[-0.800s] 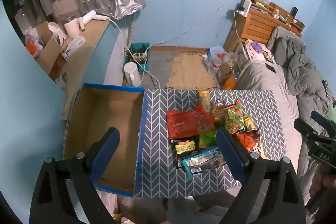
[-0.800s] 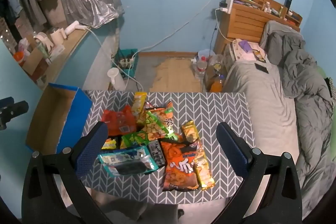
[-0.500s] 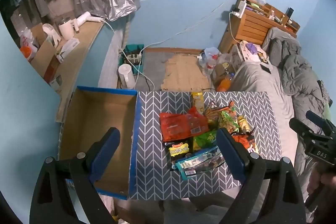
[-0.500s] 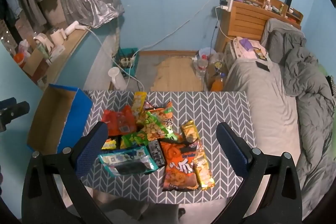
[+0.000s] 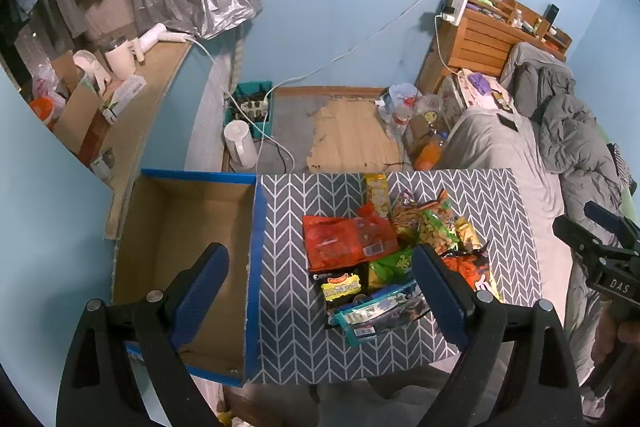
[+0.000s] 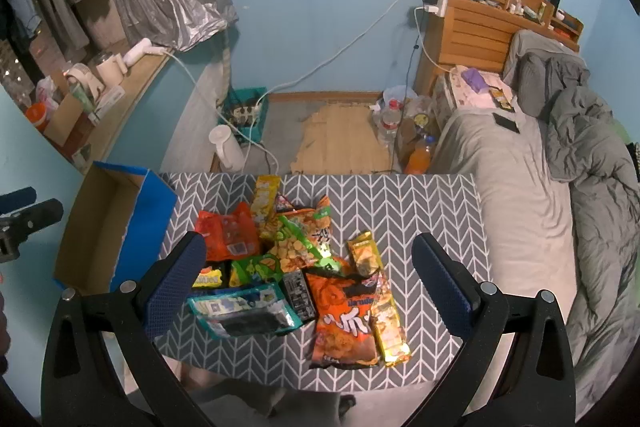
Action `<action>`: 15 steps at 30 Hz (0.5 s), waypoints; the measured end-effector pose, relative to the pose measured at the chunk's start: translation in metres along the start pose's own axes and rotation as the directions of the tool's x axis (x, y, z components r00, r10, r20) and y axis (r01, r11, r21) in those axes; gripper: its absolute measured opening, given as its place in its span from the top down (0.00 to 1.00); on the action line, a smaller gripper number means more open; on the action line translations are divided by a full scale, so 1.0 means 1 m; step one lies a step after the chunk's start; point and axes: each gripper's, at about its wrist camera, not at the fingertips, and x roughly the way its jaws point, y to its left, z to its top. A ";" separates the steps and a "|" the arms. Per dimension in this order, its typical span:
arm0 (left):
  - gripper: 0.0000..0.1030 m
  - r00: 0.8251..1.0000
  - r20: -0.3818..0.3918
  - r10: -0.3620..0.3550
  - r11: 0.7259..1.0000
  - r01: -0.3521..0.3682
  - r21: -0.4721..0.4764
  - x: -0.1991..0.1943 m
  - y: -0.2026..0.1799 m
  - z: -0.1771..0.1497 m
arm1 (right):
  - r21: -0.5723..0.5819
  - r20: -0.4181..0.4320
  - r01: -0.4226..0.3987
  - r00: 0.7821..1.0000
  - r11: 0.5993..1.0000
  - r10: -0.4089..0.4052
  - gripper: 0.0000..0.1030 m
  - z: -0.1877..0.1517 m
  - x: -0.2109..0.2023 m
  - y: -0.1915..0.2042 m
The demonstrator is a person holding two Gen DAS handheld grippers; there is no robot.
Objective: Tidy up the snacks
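Note:
Several snack packets lie in a pile on the grey chevron table [image 6: 420, 211]: a red bag [image 5: 344, 239] [image 6: 228, 235], a teal packet [image 5: 380, 311] [image 6: 244, 311], an orange chip bag [image 6: 344, 319], a yellow pack [image 6: 266, 197] and a green bag [image 6: 256, 267]. An empty blue-edged cardboard box [image 5: 180, 247] [image 6: 108, 227] stands at the table's left end. My left gripper [image 5: 320, 291] is open and empty, high above the box edge and table. My right gripper [image 6: 308, 283] is open and empty, high above the pile.
A bed with grey covers [image 6: 560, 187] runs along the table's right side. A wooden shelf [image 5: 132, 115] with cups and boxes lies to the left. Bottles [image 6: 418, 155], a white jug [image 6: 226, 147] and cables sit on the floor beyond the table.
The left view has drifted slightly up and back, so the box and table sit a little lower-left in it. The right gripper has barely moved. Both stay open.

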 end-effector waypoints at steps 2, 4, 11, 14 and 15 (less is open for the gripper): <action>0.09 1.000 0.000 -0.003 1.000 0.003 0.001 0.000 -0.001 -0.002 | -0.001 -0.001 -0.004 1.000 1.000 0.004 0.02 0.000 0.000 0.000; 0.09 1.000 -0.001 -0.005 1.000 0.005 0.002 0.002 -0.004 -0.001 | 0.000 -0.003 -0.006 1.000 1.000 0.006 0.02 0.001 0.001 0.000; 0.09 1.000 -0.010 -0.014 1.000 0.014 0.019 0.008 -0.008 0.003 | 0.013 -0.011 -0.010 1.000 1.000 0.010 0.02 0.003 0.005 -0.002; 0.09 1.000 -0.015 -0.017 1.000 0.018 0.022 0.010 -0.009 0.006 | 0.015 -0.016 -0.012 1.000 1.000 0.012 0.02 0.004 0.007 -0.001; 0.09 1.000 -0.014 -0.018 1.000 0.018 0.022 0.010 -0.009 0.005 | 0.015 -0.017 -0.014 1.000 1.000 0.014 0.02 0.003 0.007 -0.001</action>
